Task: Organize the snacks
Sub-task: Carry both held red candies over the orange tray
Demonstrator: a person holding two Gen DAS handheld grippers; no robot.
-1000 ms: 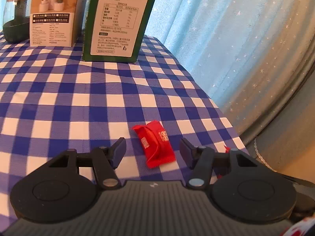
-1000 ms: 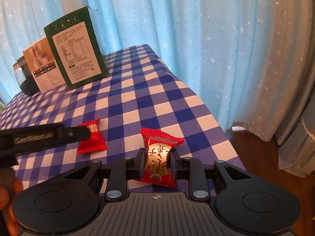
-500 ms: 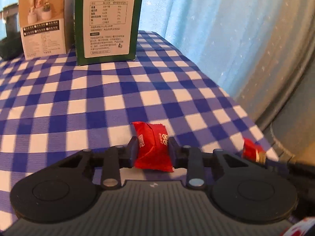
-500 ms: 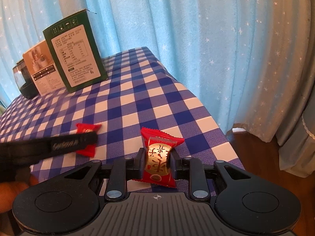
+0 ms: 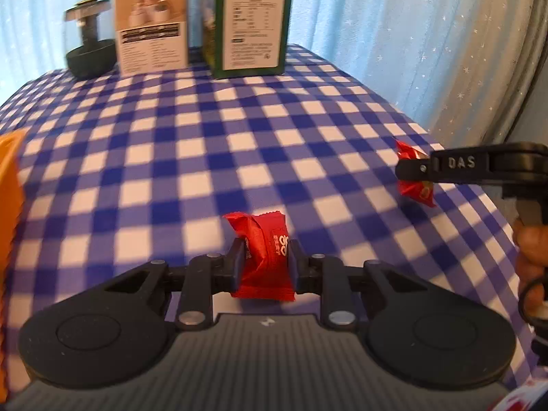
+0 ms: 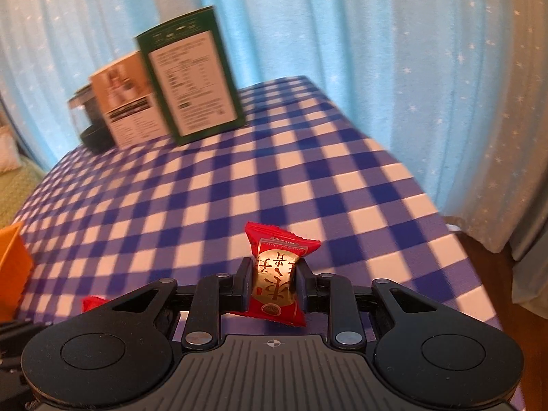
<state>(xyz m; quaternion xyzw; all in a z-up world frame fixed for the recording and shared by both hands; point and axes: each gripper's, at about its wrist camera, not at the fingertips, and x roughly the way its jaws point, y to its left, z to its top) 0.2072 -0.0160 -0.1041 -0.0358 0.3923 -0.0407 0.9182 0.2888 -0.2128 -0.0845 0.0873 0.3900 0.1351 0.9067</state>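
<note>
- The left gripper (image 5: 266, 263) has a red snack packet (image 5: 262, 257) between its jaws; they are closing on it, the pads already pressing its crumpled sides.
- That packet appears lifted clear of the blue-and-white checked desk (image 5: 239, 130), at the near middle of the left wrist view.
- The right gripper (image 6: 272, 286) has its jaws narrow and clamped on a second red packet with a gold panel (image 6: 275, 277), held upright over the near right part of the desk.
- In the left wrist view the same right gripper comes in from the right edge, its packet pinched near the desk's right border, with part of a hand behind it.
- An orange container (image 6: 12, 267) shows at the near left edge in both views; only one corner and wall are visible, so what it holds cannot be told.
- It is likely the place for the snacks, though this is a judgement from the task alone.
- At the far end stand a green carton (image 5: 251, 20), a beige carton (image 5: 152, 24) left of it, and a dark lidded jar (image 5: 89, 44) further left; none is touched.
- Progress: both packets are picked up, neither is put away.
- What is left, it seems: carry both leftward to the orange container and release them.
- No other loose snack shows on the desk.
</note>
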